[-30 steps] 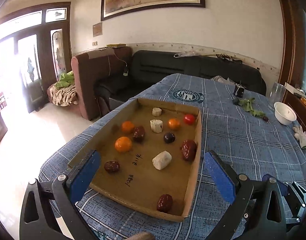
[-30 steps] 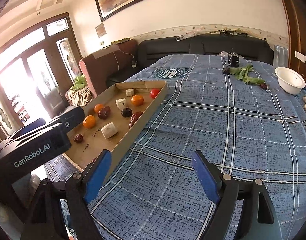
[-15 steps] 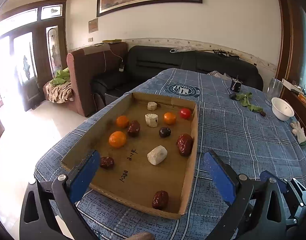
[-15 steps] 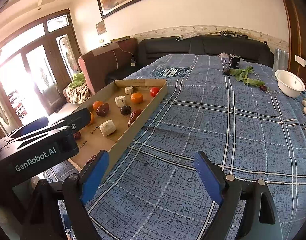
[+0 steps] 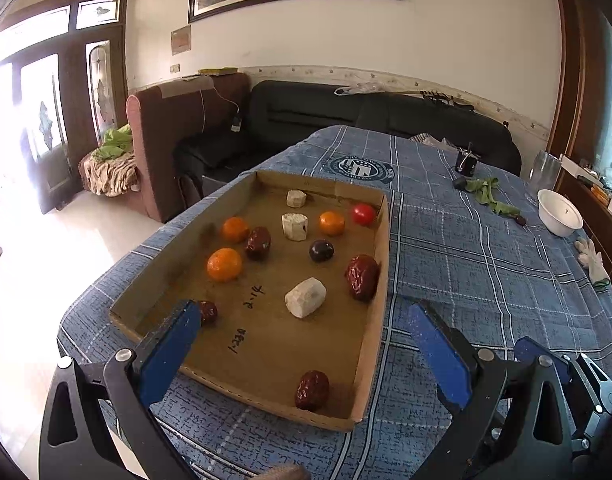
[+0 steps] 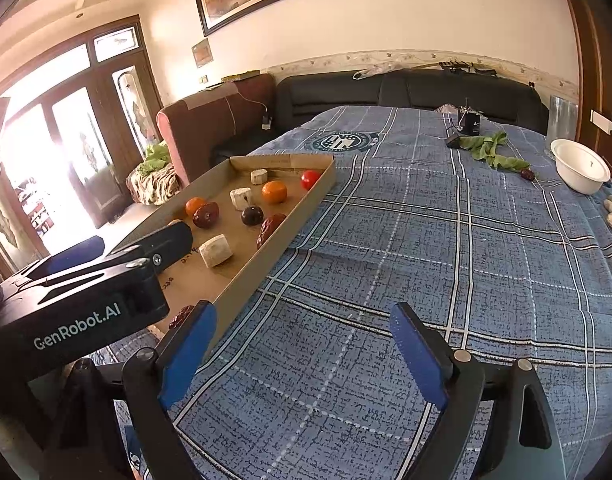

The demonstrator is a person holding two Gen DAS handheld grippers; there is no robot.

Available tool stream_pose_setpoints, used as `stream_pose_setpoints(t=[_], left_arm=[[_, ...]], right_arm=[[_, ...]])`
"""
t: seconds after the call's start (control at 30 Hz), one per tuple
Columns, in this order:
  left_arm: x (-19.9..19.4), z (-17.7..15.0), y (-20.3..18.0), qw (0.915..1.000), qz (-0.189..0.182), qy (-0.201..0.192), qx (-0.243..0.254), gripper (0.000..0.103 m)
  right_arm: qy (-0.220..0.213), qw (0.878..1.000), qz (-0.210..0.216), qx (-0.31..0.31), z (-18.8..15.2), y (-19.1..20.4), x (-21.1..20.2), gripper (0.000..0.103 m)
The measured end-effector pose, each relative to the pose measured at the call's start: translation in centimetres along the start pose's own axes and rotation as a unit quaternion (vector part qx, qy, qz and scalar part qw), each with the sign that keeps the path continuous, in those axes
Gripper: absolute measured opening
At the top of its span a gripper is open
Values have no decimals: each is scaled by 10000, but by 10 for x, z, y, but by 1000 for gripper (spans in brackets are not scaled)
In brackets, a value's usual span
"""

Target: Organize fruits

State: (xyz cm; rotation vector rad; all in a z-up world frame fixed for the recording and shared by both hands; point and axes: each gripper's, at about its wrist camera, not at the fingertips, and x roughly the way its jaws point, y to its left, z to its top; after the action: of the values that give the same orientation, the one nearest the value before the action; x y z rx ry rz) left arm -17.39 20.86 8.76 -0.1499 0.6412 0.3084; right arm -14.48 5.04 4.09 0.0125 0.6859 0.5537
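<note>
Shallow cardboard tray [image 5: 382,264] lies on the blue plaid tabletop [image 6: 426,240], near its left edge. Inside the tray, loose and apart from one another: three small oranges, two toward the left wall [image 5: 224,264] [image 5: 234,229] and one toward the far right [image 5: 332,223]; a red cherry tomato [image 5: 363,214] in the far right corner; a dark plum [image 5: 321,250] near the tray's middle; three pale cut chunks, one near the far wall [image 5: 296,199], one just before it [image 5: 294,226], one nearer the middle [image 5: 305,302]. Red dates: one against the right wall [image 5: 362,277], one beside the left oranges [image 5: 259,243], one near the front wall [image 5: 312,390], one partly hidden behind a blue pad at the front left [image 5: 208,312]. Left tool [image 5: 302,344] hangs over the tray's front edge, jaws spread wide, nothing between the pads. Right tool [image 6: 302,344] hangs over bare cloth to the right of the tray, jaws spread wide and just finished opening a little further, nothing between them. Well to the right of the tray: white bowl [image 6: 582,166], green leaves [image 6: 490,152], a white glove [image 5: 592,258].
</note>
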Motion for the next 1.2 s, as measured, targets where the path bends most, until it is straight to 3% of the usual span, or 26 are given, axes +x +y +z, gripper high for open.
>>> stream_pose_setpoints(t=[1.2], left_arm=[[3, -2, 7, 9995, -220, 170, -180, 103]], right_arm=[[150, 9997, -53, -178, -2, 8, 8, 94]])
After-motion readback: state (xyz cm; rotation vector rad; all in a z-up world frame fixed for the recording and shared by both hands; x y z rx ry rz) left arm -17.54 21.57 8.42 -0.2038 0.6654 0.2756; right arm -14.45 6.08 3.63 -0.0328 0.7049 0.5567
